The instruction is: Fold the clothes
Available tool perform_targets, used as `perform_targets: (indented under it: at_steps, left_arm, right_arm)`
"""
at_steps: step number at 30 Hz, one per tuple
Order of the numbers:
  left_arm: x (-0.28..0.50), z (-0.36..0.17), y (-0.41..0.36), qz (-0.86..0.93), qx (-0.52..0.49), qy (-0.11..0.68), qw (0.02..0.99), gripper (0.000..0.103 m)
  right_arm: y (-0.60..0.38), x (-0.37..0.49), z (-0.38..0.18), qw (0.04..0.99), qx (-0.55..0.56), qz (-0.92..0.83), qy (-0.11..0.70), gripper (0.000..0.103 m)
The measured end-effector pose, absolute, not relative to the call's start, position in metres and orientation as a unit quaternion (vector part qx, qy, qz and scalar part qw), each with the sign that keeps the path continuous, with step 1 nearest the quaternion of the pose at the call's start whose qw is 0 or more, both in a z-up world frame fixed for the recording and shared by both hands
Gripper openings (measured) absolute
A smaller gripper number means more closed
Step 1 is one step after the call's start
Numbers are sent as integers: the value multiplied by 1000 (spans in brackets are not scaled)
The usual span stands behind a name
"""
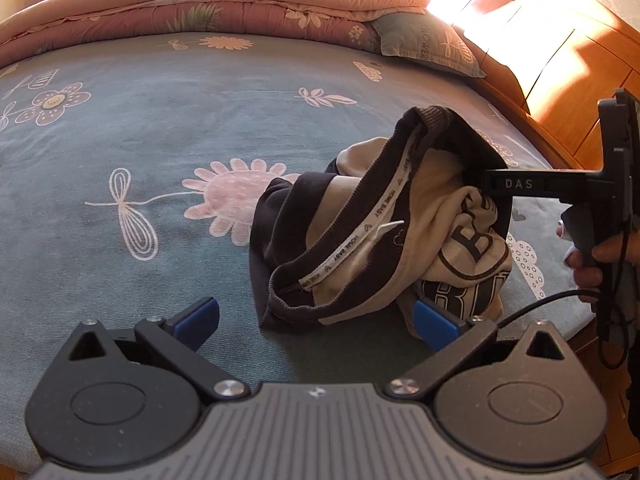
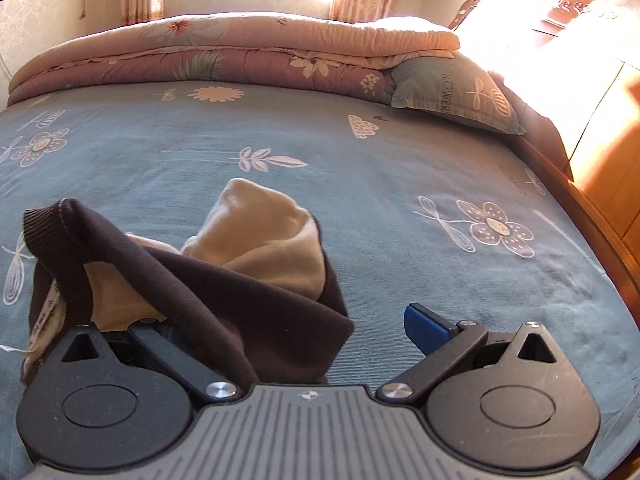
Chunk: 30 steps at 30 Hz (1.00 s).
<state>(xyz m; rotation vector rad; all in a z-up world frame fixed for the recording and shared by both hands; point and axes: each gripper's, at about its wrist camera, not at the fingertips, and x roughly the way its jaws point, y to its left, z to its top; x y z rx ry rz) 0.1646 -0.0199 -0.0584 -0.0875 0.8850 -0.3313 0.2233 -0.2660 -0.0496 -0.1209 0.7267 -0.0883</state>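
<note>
Both sets of jaws gape; crumpled sweatshirt point(image 1: 384, 224) lies between them.

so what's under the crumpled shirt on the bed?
Under the shirt only the blue floral bedsheet shows around its edges. Anything beneath the heap is covered; the left hand-held gripper sits open at its near edge.

In the right wrist view, the crumpled dark brown and cream sweatshirt point(image 2: 224, 280) drapes over the right tool's point(image 2: 296, 328) left blue finger pad, hiding it. Its printed black lettering point(image 1: 472, 240) (only fragments show) is unreadable beyond the left tool's point(image 1: 316, 320) right pad point(image 1: 436, 322), which the cloth partly covers.
</note>
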Motion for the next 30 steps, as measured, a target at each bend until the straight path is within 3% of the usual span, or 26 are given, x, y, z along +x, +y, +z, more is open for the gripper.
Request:
perform_targets:
  at_steps: [11,22,30]
  left_arm:
    - [177,-76,-35,-214,-33,417,883,102]
    - [192,-130,-49,-277,15,442,853,102]
    - [183,-131,-51,-293,72,432,850,102]
  right_arm:
    - [-344,212,-64,909,-80,-151,379,103]
    - [-333,178,-45,931,-35,-66,358,103]
    - [-312,158,-19,950,-59,3,305,103]
